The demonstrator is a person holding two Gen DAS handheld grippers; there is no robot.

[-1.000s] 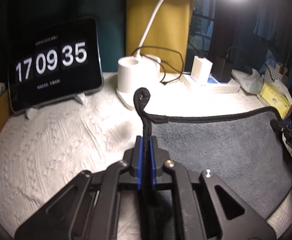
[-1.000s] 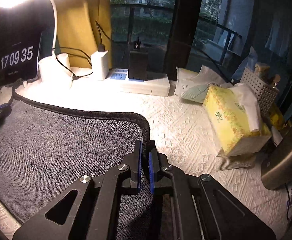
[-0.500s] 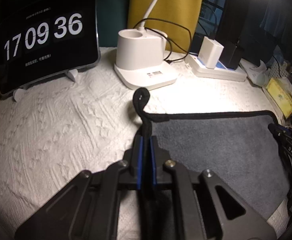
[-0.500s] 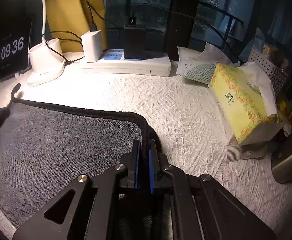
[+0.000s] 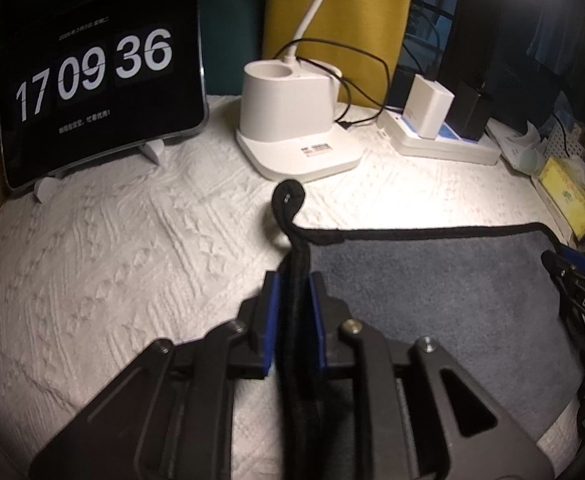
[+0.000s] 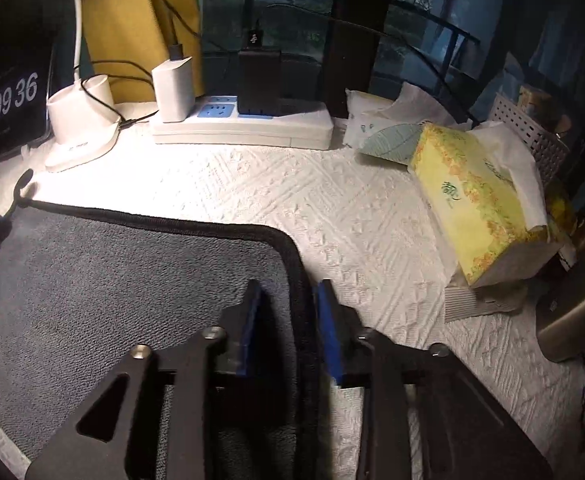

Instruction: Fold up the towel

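Observation:
A dark grey towel (image 5: 432,280) with black trim lies flat on the white textured cloth, also in the right wrist view (image 6: 112,280). Its hanging loop (image 5: 288,200) sticks up at the far left corner. My left gripper (image 5: 294,280) straddles the left trimmed edge with jaws slightly parted, the edge loose between the blue pads. My right gripper (image 6: 288,292) is open, its jaws apart on either side of the towel's right trimmed edge near the far right corner. The right gripper also shows at the right edge of the left wrist view (image 5: 572,268).
A tablet clock (image 5: 96,76) stands at the far left. A white lamp base (image 5: 292,120) and a power strip with chargers (image 6: 240,120) sit behind the towel. A yellow tissue box (image 6: 476,208) and a white basket (image 6: 532,136) stand to the right.
Both grippers have opened and let go of the towel's edges; the right jaws parted wider. The towel's far edge now lies flat on the cloth.

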